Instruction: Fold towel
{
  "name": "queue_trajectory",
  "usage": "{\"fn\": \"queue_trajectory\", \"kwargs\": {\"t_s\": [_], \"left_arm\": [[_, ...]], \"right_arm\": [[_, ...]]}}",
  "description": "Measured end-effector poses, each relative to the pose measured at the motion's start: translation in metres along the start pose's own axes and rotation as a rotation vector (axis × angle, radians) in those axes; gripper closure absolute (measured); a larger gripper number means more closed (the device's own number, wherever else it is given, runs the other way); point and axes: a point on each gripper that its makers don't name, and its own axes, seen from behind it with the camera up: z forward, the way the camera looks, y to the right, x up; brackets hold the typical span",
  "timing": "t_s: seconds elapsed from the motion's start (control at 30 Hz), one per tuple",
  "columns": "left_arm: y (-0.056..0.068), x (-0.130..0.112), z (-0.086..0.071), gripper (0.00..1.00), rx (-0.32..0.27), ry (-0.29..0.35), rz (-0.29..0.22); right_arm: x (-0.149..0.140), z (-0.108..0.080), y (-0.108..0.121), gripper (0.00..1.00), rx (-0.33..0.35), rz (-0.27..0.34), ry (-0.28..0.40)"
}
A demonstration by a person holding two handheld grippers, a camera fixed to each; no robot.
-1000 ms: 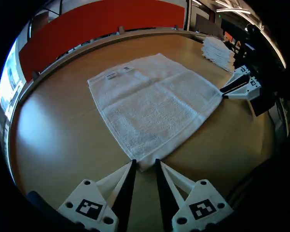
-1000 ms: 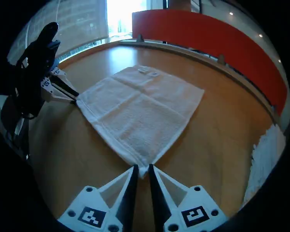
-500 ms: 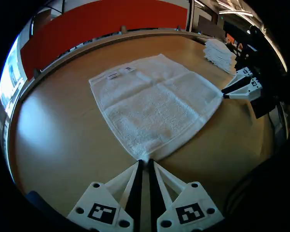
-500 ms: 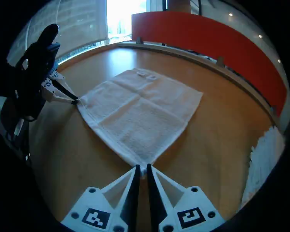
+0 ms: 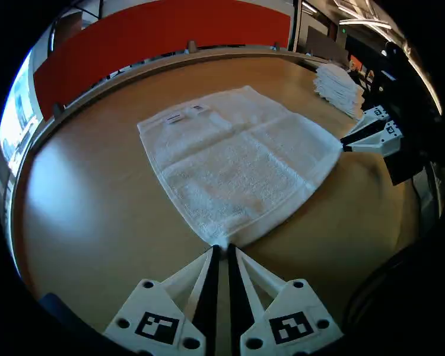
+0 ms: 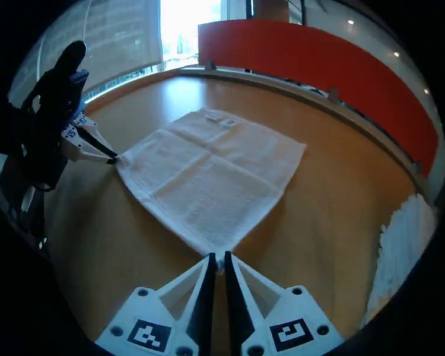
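A white square towel (image 5: pixel 234 157) lies spread on the wooden table (image 5: pixel 92 202), with a small label near its far edge. My left gripper (image 5: pixel 222 249) is shut on the towel's near corner in the left gripper view. In the right gripper view my right gripper (image 6: pixel 218 259) is shut on the neighbouring corner of the towel (image 6: pixel 213 178). Each view also shows the other gripper at the towel's side corner: the right gripper (image 5: pixel 343 142) at the right, the left gripper (image 6: pixel 114 159) at the left. The pinched corners sit slightly raised off the table.
A stack of folded white towels (image 5: pixel 339 86) sits at the table's far right, also seen as folded towels (image 6: pixel 400 249) by the right gripper. A red panel (image 5: pixel 163 29) runs behind the table's curved edge. Bare wood surrounds the towel.
Both grippers closed from a narrow opening onto the towel's corners. The corners have lifted slightly and the towel's near edges have drawn up a little.
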Motion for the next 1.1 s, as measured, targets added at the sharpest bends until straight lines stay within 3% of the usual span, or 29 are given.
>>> {"fn": "queue_trajectory", "kwargs": {"t_s": [0.3,0.7,1.1], "left_arm": [[0.003,-0.003,0.002,0.89,0.001,-0.007,0.012],[0.001,0.001,-0.006,0.89,0.004,-0.007,-0.003],[0.000,0.018,-0.034,0.90,0.018,0.008,-0.046]], "right_arm": [[-0.008,0.003,-0.002,0.90,0.012,0.004,-0.031],[0.009,-0.007,-0.006,0.91,0.016,0.000,-0.007],[0.054,-0.038,-0.013,0.91,0.008,0.011,0.074]]}}
